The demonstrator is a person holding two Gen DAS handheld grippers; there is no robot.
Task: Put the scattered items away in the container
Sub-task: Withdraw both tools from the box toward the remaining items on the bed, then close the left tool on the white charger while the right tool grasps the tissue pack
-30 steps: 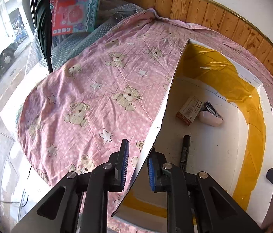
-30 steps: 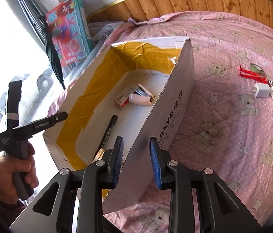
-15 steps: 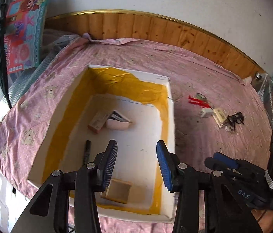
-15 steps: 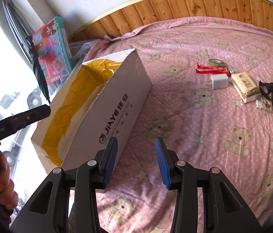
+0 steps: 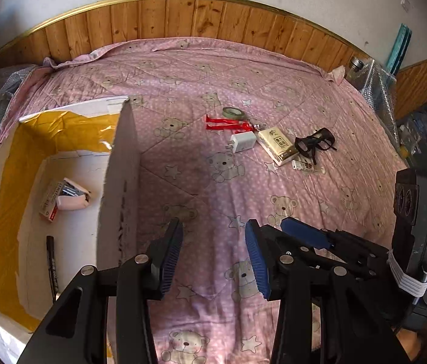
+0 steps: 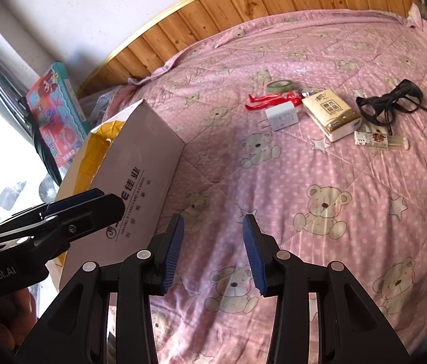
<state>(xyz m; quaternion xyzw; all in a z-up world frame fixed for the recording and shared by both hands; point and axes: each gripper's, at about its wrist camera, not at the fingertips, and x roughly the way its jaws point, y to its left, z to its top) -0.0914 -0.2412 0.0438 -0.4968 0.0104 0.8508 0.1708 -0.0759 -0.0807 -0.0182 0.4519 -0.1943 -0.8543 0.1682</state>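
both grippers, left (image 5: 213, 254) and right (image 6: 212, 251), are held released and empty above the bedspread (image 5: 274, 66), beside the box (image 5: 122, 163) at its left edge.

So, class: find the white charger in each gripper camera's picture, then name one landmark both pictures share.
Left wrist view: the charger lies above centre, on the pink quilt, just below the red ribbon.
Right wrist view: the charger lies above centre, left of the tissue pack.
Shared landmark: the black glasses, right of the pack.

Box (image 5: 119, 182) left on bedspread (image 5: 274, 75); glasses (image 5: 315, 142) far right.
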